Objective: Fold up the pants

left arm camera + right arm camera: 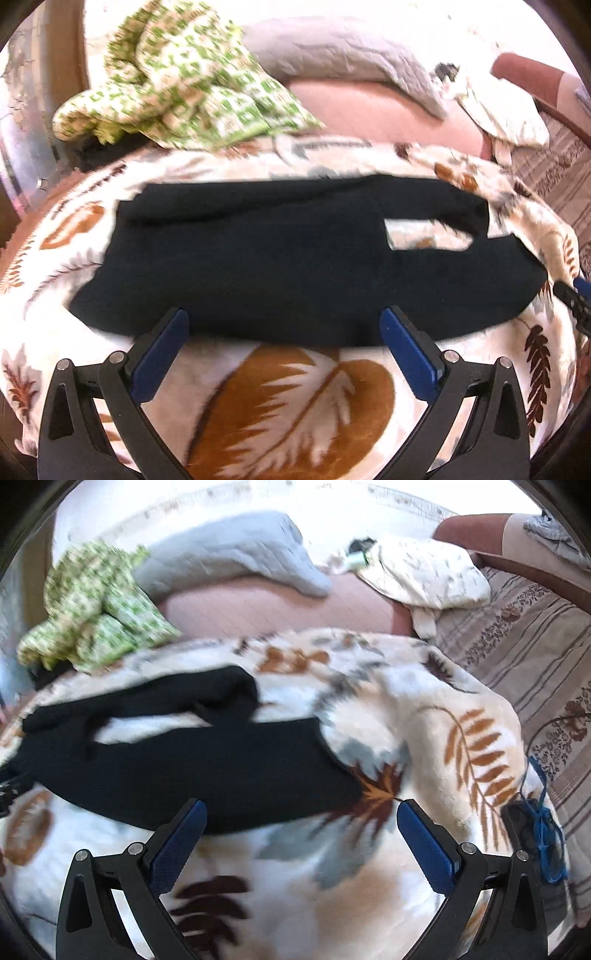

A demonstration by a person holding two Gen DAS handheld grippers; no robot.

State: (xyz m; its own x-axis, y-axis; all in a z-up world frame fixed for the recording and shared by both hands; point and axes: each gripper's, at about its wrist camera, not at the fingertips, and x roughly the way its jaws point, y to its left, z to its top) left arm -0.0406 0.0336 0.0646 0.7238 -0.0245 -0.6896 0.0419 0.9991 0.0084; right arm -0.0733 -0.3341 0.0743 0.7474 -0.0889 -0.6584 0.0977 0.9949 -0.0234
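Note:
Black pants [280, 258] lie spread sideways on a leaf-patterned blanket [280, 398], with a gap between the legs toward the right. My left gripper [284, 321] is open, its blue pads just at the pants' near edge, nothing held. In the right wrist view the pants [192, 771] fill the left half, legs ending near the middle. My right gripper [301, 808] is open over the blanket [424, 738] beside the pant leg's near end, empty. The right gripper's tip [574, 299] shows at the far right of the left wrist view.
A green-and-white checked cloth [184, 77] is bunched behind the pants at left. A grey quilted pillow [229, 557] and a cream cloth [424, 572] lie on the pink mattress beyond. A dark object with blue cord [535, 830] rests at the blanket's right edge, beside striped bedding [535, 646].

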